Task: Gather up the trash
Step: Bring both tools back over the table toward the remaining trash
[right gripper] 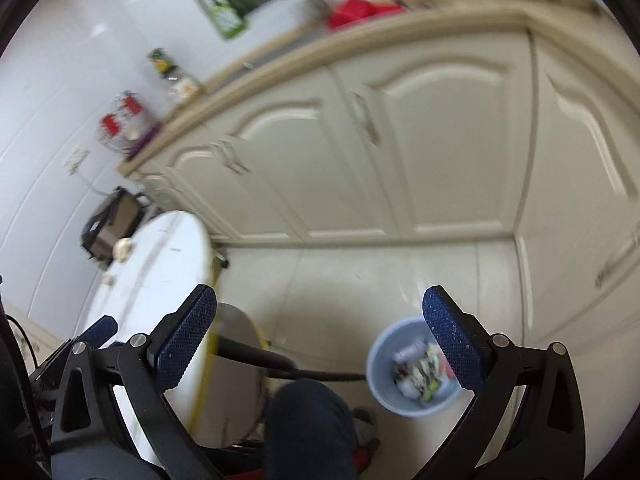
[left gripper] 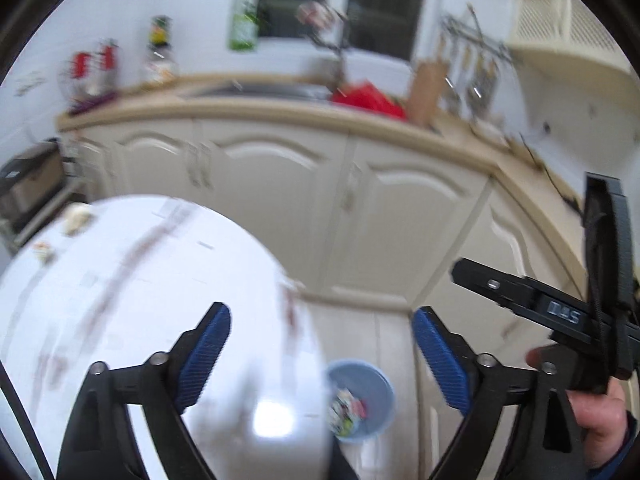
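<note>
My left gripper (left gripper: 320,312) is open above the edge of a round white table (left gripper: 120,300), with nothing between its blue pads (left gripper: 204,356). Small scraps (left gripper: 78,218) lie at the table's far left. A light blue bin (left gripper: 360,396) with several wrappers stands on the floor below, beside the table. My right gripper (right gripper: 320,292) is open and empty, high over the floor. The bin (right gripper: 412,364) shows under its right finger. The view is blurred.
Cream cabinets (left gripper: 280,200) under a beige counter (left gripper: 240,108) with a sink and a red item (left gripper: 368,100) run along the back. A round stool (right gripper: 236,360) and a person's dark-trousered knee (right gripper: 312,420) are below. A hand (left gripper: 600,420) grips the other tool.
</note>
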